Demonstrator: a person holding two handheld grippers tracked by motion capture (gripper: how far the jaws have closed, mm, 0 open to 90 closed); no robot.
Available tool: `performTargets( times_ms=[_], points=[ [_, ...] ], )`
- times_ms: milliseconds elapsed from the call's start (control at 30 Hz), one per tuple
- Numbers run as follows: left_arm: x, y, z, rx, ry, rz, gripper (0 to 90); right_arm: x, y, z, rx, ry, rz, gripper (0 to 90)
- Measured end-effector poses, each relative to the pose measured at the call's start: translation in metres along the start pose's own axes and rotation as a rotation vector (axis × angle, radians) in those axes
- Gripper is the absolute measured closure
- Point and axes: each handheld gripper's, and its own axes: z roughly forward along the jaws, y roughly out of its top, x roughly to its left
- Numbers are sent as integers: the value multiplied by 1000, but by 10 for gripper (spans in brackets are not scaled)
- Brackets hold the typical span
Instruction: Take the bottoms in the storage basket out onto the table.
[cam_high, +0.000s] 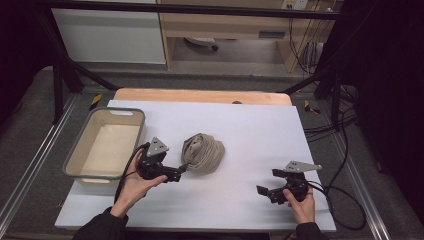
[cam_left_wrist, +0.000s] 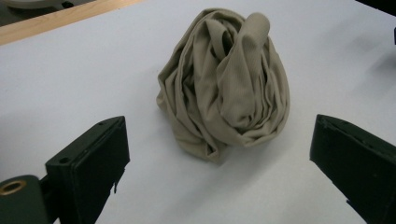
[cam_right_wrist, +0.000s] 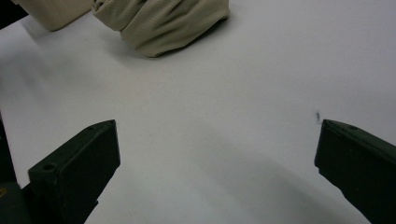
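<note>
1. Your left gripper (cam_left_wrist: 219, 158) has its black jaws spread wide apart with nothing between them; they sit low over the surface and aim straight at the crumpled beige cloth bundle (cam_left_wrist: 224, 84).
2. In the high view, your left gripper (cam_high: 183, 169) has its jaw tips just beside the bundle's (cam_high: 202, 153) near-left edge; whether they touch the fabric is hard to tell from that height.
3. Your right gripper (cam_right_wrist: 217, 163) also has its jaws wide apart and empty, over bare surface, with the cloth (cam_right_wrist: 159, 18) well ahead at the top of its view.
4. In the high view, your right gripper (cam_high: 267, 191) sits near the front right of the surface, well apart from the bundle, held in your right hand (cam_high: 301, 202).
5. The bundle lies rolled and folded into a loose mound, roughly at the middle of the white rectangular surface (cam_high: 250, 135).
6. A grey-rimmed, cream plastic tub (cam_high: 107, 145) stands at the left of the surface, just beside your left hand (cam_high: 132, 186).
</note>
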Motion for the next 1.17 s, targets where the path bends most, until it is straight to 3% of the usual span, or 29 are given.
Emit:
performTargets(
  times_ms=[433,633,867,1167],
  points=[
    [5,-36,-5,-3,1,-28,41,0,0,1,5,0,-7,6],
    [10,-50,-7,19,8,-34,36,0,-1,2,9,-1,-6,5],
    [14,-58,-8,14,-2,-44,37,0,-1,3,17,-4,-6,5],
    [14,-60,-9,7,-5,-30,36,0,-1,3,16,-2,-5,5]
  ],
)
